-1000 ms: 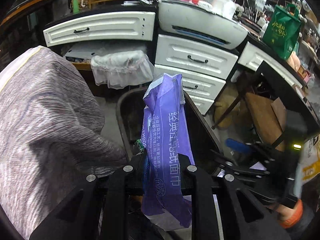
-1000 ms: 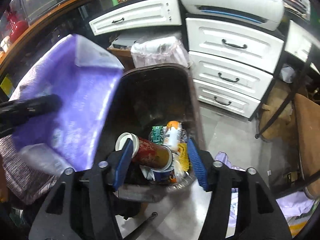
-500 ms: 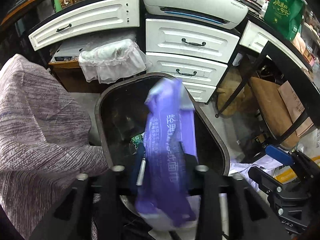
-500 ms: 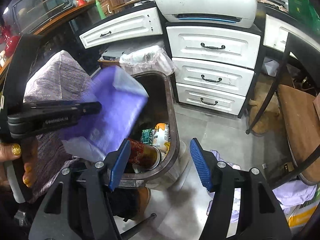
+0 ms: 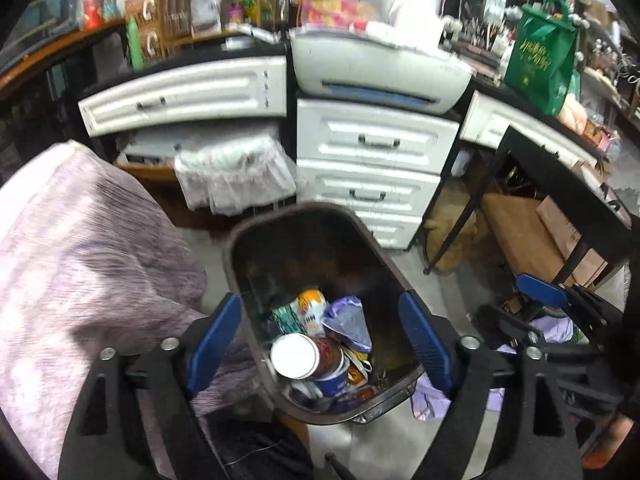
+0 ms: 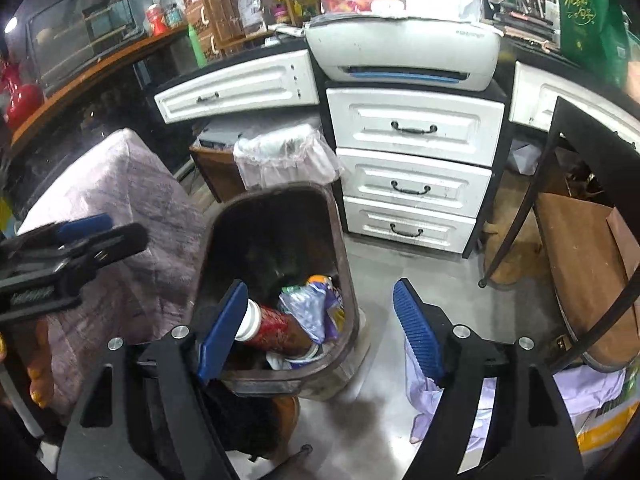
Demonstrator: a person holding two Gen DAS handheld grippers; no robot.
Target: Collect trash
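Observation:
A dark brown trash bin (image 5: 240,240) stands on the floor below me; it also shows in the right wrist view (image 6: 344,264). The purple tissue wrapper (image 5: 352,322) lies inside it, crumpled, beside a red snack tube with a white lid (image 5: 306,356) and other wrappers; the wrapper (image 6: 310,312) and tube (image 6: 276,326) also show in the right wrist view. My left gripper (image 5: 320,340) is open and empty above the bin. My right gripper (image 6: 320,328) is open and empty over the bin's right rim.
White drawers (image 6: 412,168) and a printer (image 6: 404,56) stand behind the bin. A cloth-covered seat (image 5: 80,260) is to the left. A lilac cloth (image 6: 432,396) lies on the floor to the right, near a black table leg (image 6: 516,208).
My left gripper opened and let go of the purple wrapper, which dropped into the bin. Both grippers rose and pulled back from the bin.

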